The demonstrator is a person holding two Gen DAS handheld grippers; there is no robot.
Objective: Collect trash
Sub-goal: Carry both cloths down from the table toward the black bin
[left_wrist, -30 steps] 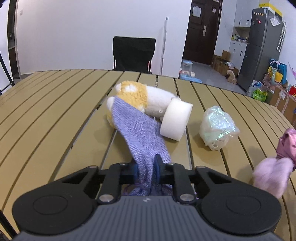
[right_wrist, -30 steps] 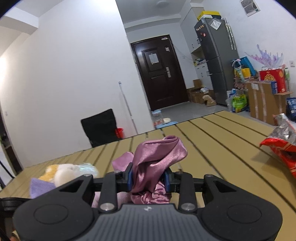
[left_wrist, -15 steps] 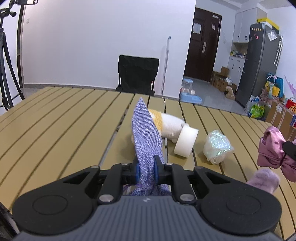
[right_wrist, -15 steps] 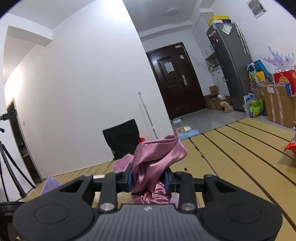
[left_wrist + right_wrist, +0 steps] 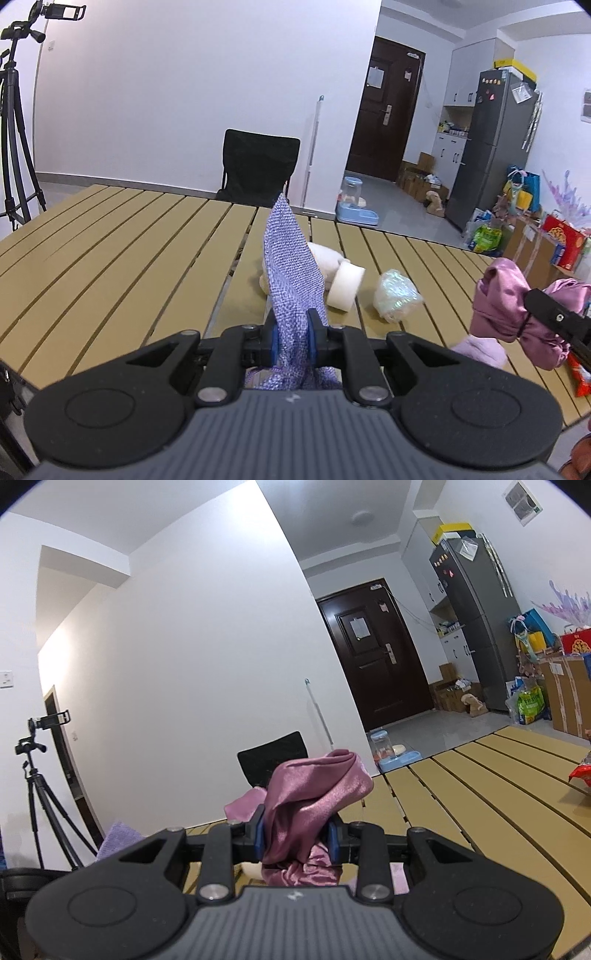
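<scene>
My left gripper (image 5: 292,334) is shut on a purple knitted cloth (image 5: 290,266) and holds it up above the slatted wooden table (image 5: 122,240). My right gripper (image 5: 295,832) is shut on a pink satin cloth (image 5: 314,794), lifted off the table; this cloth also shows in the left wrist view (image 5: 506,302) at the right. The purple cloth's corner shows in the right wrist view (image 5: 118,836) at the left.
On the table lie a white plush toy (image 5: 325,258), a white tape roll (image 5: 345,290), a crumpled clear plastic bag (image 5: 395,295), a pale pink fluffy item (image 5: 480,350) and a red snack wrapper (image 5: 581,773). A black chair (image 5: 258,166) stands behind the table.
Both grippers have risen from the table with their cloths. The purple cloth came off the plush toy and now hangs upright. The views tilted up toward the room.
</scene>
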